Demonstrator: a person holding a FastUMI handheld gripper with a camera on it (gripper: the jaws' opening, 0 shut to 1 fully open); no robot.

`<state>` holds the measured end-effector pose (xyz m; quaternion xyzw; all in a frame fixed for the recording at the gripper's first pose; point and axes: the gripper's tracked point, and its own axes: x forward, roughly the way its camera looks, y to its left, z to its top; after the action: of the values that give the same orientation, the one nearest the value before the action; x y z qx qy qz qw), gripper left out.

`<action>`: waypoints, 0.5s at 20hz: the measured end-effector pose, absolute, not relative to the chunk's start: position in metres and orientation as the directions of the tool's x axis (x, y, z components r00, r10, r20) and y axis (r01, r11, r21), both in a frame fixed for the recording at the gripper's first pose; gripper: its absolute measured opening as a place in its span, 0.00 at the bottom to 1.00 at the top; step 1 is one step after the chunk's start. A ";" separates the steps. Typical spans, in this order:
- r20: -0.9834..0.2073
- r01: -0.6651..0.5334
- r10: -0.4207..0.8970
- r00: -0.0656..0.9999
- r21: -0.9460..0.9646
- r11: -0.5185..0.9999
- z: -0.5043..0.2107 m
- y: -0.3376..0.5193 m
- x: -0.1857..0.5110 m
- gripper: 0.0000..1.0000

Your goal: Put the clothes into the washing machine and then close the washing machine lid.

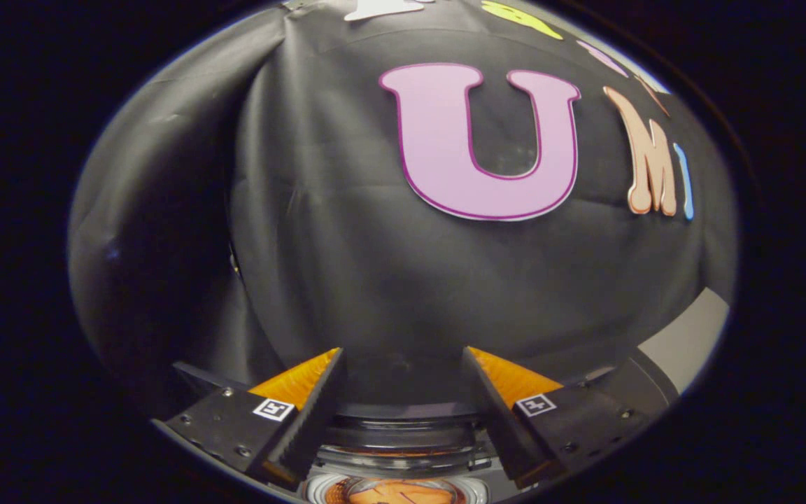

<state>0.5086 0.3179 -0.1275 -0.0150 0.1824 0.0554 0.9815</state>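
My gripper point(403, 357) is open, its fingers spread wide with nothing between them, and it faces the black cloth wall. Low between the fingers lies the washing machine's round opening with a white rim point(319, 490). Something orange point(399, 493), probably the clothes, lies inside it. Just beyond the opening I see a clear, glassy part with a dark rim point(403, 434), apparently the lid; I cannot tell for certain whether it stands raised.
The black cloth wall point(375, 266) hangs close ahead. To the right of the right finger a dark rounded body point(637, 385) curves away, with a pale grey surface point(690, 339) past it.
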 end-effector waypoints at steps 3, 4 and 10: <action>-0.358 -0.111 0.099 0.928 -0.012 0.994 -0.129 0.315 0.509 0.99; -0.354 -0.110 0.099 0.930 -0.013 0.994 -0.129 0.315 0.510 0.99; -0.365 -0.106 0.094 0.926 -0.014 0.994 -0.134 0.313 0.512 0.99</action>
<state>0.5119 0.3133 -0.1340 -0.0168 0.1851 0.0508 0.9813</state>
